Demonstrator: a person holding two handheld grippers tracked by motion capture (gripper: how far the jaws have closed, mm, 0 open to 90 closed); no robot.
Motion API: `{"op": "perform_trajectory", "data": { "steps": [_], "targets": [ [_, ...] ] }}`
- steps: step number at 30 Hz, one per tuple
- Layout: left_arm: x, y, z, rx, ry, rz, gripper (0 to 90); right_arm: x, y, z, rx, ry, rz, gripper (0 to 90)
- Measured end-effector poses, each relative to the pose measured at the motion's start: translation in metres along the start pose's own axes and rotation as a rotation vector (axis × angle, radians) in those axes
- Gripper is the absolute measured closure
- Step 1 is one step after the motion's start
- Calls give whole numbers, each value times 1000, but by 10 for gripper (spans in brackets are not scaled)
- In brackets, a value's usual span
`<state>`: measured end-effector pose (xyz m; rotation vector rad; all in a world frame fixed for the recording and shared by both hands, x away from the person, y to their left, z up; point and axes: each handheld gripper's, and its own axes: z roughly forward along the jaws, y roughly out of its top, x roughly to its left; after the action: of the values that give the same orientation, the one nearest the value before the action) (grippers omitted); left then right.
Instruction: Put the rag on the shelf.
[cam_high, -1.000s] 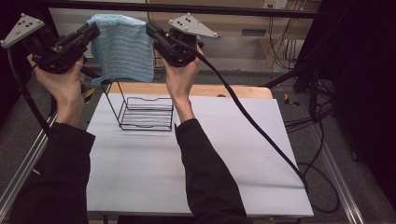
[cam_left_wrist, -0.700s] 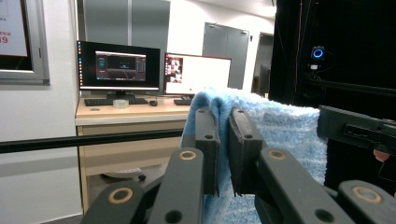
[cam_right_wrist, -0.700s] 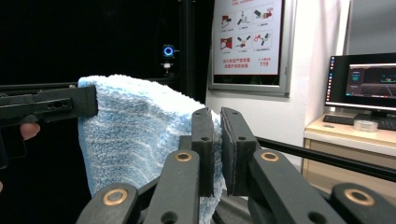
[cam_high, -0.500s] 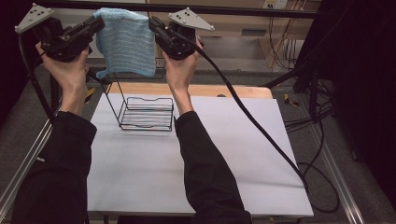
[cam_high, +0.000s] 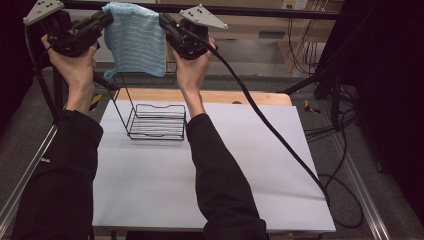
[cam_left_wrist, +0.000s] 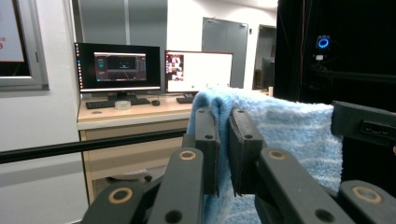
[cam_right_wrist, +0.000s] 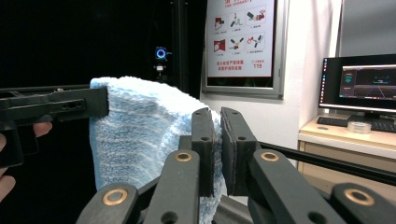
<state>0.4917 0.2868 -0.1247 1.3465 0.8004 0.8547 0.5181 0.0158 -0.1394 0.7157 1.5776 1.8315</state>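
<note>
A light blue striped towel (cam_high: 136, 40) hangs stretched between my two grippers, high above the far end of the table. My left gripper (cam_high: 109, 17) is shut on its left top corner and my right gripper (cam_high: 162, 21) on its right top corner. In the left gripper view the jaws (cam_left_wrist: 223, 116) pinch a fold of the towel (cam_left_wrist: 289, 135), with the other gripper (cam_left_wrist: 364, 123) at the far corner. The right gripper view has its jaws (cam_right_wrist: 217, 116) clamped on the towel's edge (cam_right_wrist: 140, 126), and the left gripper (cam_right_wrist: 56, 109) holds the opposite corner.
A black wire rack (cam_high: 156, 121) stands on the white table (cam_high: 240, 165) below the towel, near a wooden board (cam_high: 250, 96) at the far edge. A thick cable (cam_high: 270, 130) trails from the right gripper across the table. A black bar (cam_high: 280, 11) crosses behind.
Both hands have carried the towel toward the top of the high view, the left one also shifting slightly right. The grip on both corners is unchanged.
</note>
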Motion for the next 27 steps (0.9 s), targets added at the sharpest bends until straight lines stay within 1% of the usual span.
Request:
{"op": "perform_trajectory", "data": {
  "steps": [1,2,3,6,7,10,14,19,23,25,27],
  "targets": [
    [0,-2,2,9,5,11,831,0,-1,1,2,-3,-2,851],
    [1,-4,3,19,6,11,831,0,-2,2,9,-3,-4,851],
    [2,-8,3,22,5,2,831,1,-4,3,21,-4,-3,851],
    [5,-20,3,34,4,-11,831,1,-11,6,52,-9,-33,851],
    [7,-24,2,40,5,-15,831,1,-13,8,64,-12,-37,851],
    [13,-34,0,50,5,-39,831,0,-19,11,86,-8,-32,851],
    [17,-47,-3,62,-2,-53,831,1,-26,14,118,-6,-40,851],
    [20,-61,-10,74,-20,-76,831,2,-35,11,155,7,-44,850],
    [19,-71,-15,87,-36,-83,830,1,-42,4,180,21,-40,849],
    [19,-76,-18,90,-44,-89,830,0,-45,1,191,32,-26,848],
    [18,-80,-21,95,-48,-90,830,1,-49,-2,201,42,-29,848]
  ]
}}
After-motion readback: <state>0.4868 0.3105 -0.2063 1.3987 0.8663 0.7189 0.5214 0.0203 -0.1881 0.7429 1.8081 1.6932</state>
